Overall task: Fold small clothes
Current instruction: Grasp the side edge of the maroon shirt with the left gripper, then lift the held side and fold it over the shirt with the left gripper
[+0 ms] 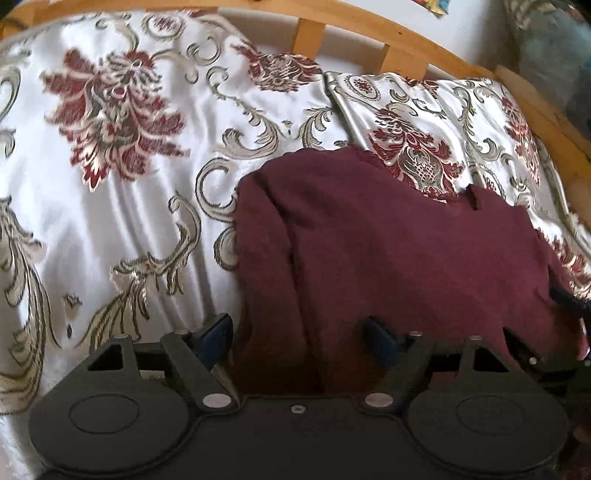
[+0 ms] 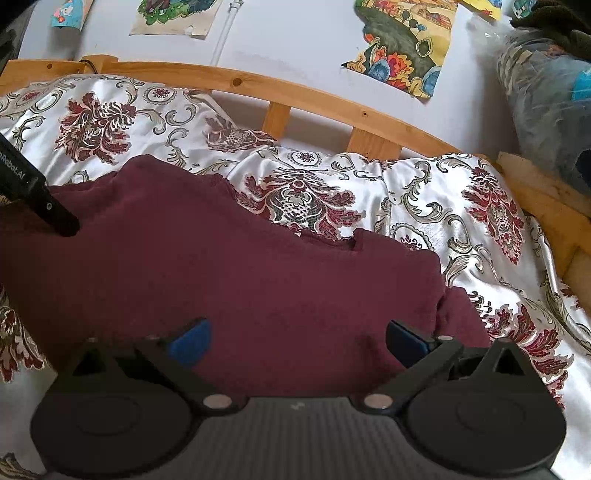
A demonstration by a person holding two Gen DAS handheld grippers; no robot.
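Maroon garment lies on floral bedspread. Left gripper, jaws apart, straddles its six-o'clock edge. Wooden bed rail at twelve.

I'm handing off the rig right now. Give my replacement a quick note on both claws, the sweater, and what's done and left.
Left claw: open, astride the maroon sweater's near-left edge, not clamped.
Right claw: open over the sweater's near edge, holding nothing.
Sweater lies mostly flat on the floral bedspread, neckline away from you; one side looks turned in.
Left: grip the near edge and finish folding.
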